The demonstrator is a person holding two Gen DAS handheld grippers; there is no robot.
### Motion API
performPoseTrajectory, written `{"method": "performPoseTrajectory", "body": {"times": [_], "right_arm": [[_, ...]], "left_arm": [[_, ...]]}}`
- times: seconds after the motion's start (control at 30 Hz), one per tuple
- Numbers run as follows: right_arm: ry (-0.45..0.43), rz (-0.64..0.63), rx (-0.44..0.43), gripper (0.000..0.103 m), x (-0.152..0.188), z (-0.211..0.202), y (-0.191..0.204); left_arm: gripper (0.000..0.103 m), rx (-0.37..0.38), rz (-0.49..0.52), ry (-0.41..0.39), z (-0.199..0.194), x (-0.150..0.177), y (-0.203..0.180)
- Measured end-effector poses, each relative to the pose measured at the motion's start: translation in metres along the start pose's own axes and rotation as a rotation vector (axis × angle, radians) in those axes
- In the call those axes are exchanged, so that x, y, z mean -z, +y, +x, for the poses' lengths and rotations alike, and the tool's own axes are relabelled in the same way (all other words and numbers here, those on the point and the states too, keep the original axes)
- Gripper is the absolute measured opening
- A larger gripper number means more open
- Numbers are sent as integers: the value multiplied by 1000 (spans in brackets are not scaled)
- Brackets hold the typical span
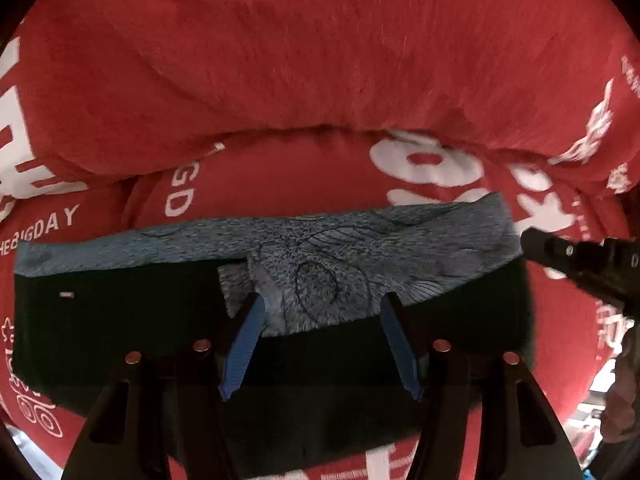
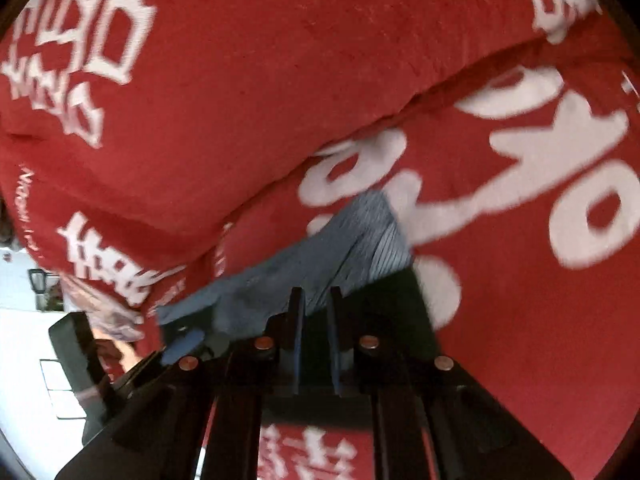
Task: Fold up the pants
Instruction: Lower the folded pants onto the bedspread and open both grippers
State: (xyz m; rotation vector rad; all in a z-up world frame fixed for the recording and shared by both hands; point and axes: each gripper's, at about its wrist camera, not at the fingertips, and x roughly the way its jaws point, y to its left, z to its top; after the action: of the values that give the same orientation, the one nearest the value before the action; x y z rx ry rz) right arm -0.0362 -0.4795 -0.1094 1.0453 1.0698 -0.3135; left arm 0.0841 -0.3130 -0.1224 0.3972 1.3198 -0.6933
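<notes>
Black pants [image 1: 120,320] lie folded flat on a red blanket, with a grey-blue patterned inner layer [image 1: 320,248] showing along their far edge. My left gripper [image 1: 322,300] hovers over the pants' middle, open, with its blue pads spread above the patterned cloth and gripping nothing. One of my right gripper's fingers [image 1: 548,248] reaches in at the pants' right end. In the right wrist view, my right gripper [image 2: 315,294] stands over the grey corner [image 2: 360,232], its jaws only a narrow slit apart and nothing pinched between them.
The red blanket [image 1: 280,184] with white lettering covers the whole surface. A thick roll of it [image 1: 320,60] rises just behind the pants. The blanket's edge and a pale room [image 2: 24,320] show at the lower left in the right wrist view.
</notes>
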Motion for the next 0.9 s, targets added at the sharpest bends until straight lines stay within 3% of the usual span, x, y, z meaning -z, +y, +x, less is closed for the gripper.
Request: {"method": "performPoseTrajectory", "body": {"times": [0.07, 0.13, 0.23, 0.37, 0.5, 0.63, 0.73, 0.83, 0.9], "right_arm": [[42, -25, 33, 12, -5, 17, -10], [82, -17, 43, 11, -2, 35, -19], [53, -5, 20, 11, 4, 33, -29], [75, -15, 35, 12, 8, 30, -23], [119, -135, -3, 16, 26, 28, 14], [159, -261, -18, 16, 42, 62, 71], [167, -277, -35, 16, 46, 93, 98], [203, -269, 17, 16, 55, 123, 107], [176, -299, 34, 19, 62, 121, 114]], "left_arm": [[62, -54, -17, 37, 20, 4, 6], [62, -22, -39, 19, 24, 11, 15], [69, -71, 22, 30, 21, 18, 16], [70, -35, -69, 71, 11, 30, 40], [70, -64, -87, 33, -13, 44, 59], [70, -89, -110, 26, -26, 58, 80], [70, -109, -140, 41, -28, 68, 97], [70, -126, -159, 56, -32, 82, 113], [70, -128, -169, 59, -35, 92, 122]]}}
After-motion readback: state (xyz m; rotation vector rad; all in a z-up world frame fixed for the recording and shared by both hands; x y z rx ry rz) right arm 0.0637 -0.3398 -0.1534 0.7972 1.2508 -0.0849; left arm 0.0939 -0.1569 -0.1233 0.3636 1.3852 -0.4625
